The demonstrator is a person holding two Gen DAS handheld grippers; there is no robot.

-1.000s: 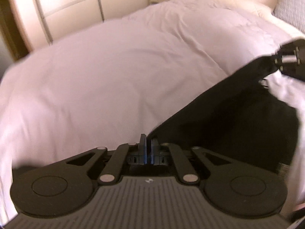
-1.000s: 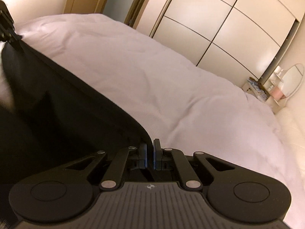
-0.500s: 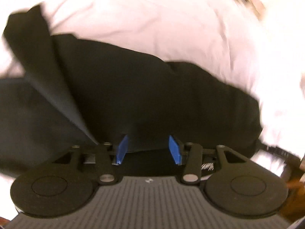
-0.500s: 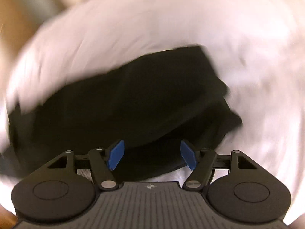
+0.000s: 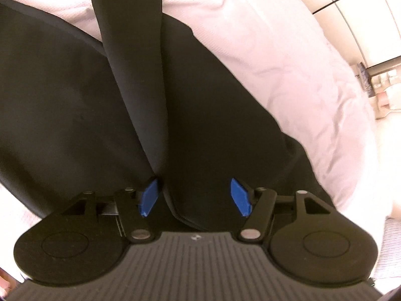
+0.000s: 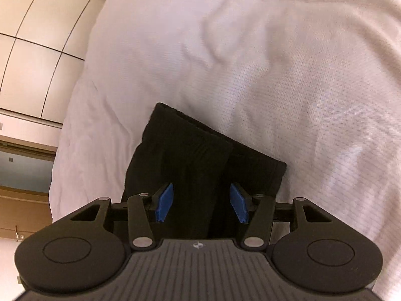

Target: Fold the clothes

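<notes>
White bedspread (image 6: 275, 75), black garment (image 5: 75, 100), left gripper (image 5: 195, 195) opening, right gripper (image 6: 200, 205) closing, both unclamped.

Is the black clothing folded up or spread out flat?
Folded: the black clothing lies doubled on the white bedcover, one layer overlapping another.

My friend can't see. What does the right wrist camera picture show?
A folded black garment lies on a white bedspread. The right gripper hangs just above it, blue pads apart and closing, gripping nothing. Cream wardrobe doors stand at the left.
</notes>
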